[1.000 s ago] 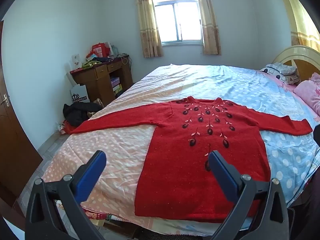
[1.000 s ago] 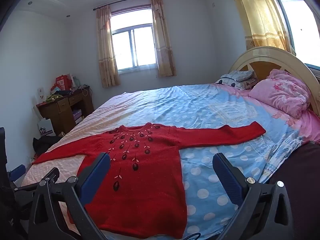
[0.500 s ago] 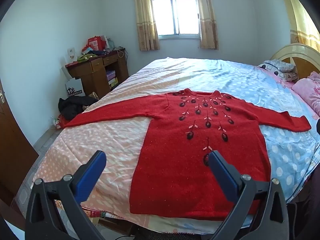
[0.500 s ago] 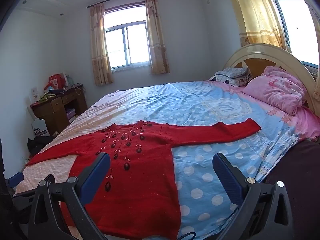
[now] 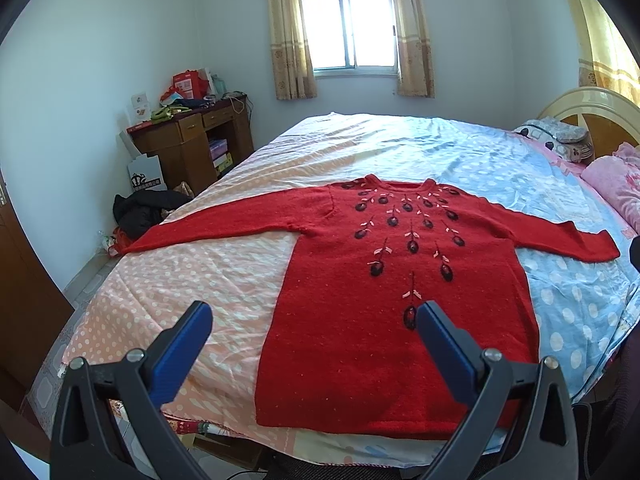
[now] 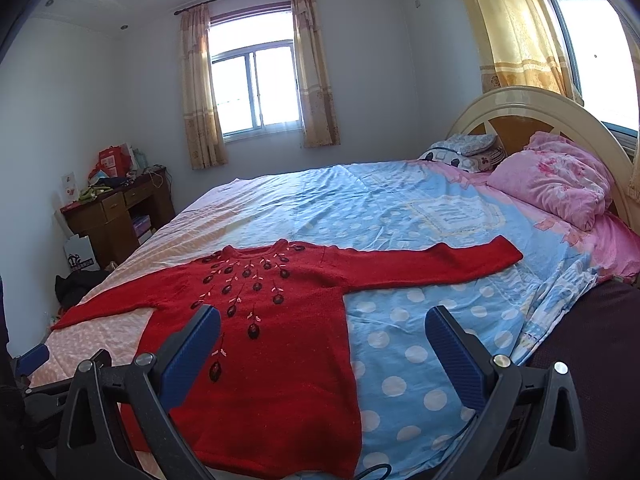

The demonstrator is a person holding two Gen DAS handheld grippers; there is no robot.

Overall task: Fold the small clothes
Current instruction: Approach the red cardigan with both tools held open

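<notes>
A red knitted sweater (image 5: 384,304) with dark flower embroidery lies flat on the bed, front up, both sleeves spread sideways; it also shows in the right wrist view (image 6: 276,344). My left gripper (image 5: 314,320) is open and empty, held above the bed's near edge by the sweater's lower left part. My right gripper (image 6: 322,324) is open and empty, above the sweater's right side and hem. The left gripper's blue tip shows at the left edge of the right wrist view (image 6: 34,358).
The bed has a polka-dot sheet, pink on the left (image 5: 192,276) and blue on the right (image 6: 420,344). Pink pillows (image 6: 556,178) and a headboard (image 6: 520,104) are at the right. A wooden desk (image 5: 192,140) and dark clothes on the floor (image 5: 144,210) are left.
Both grippers have moved forward and tilted down a little toward the bed, so the sweater sits slightly closer and lower in both views. Both stay open.
</notes>
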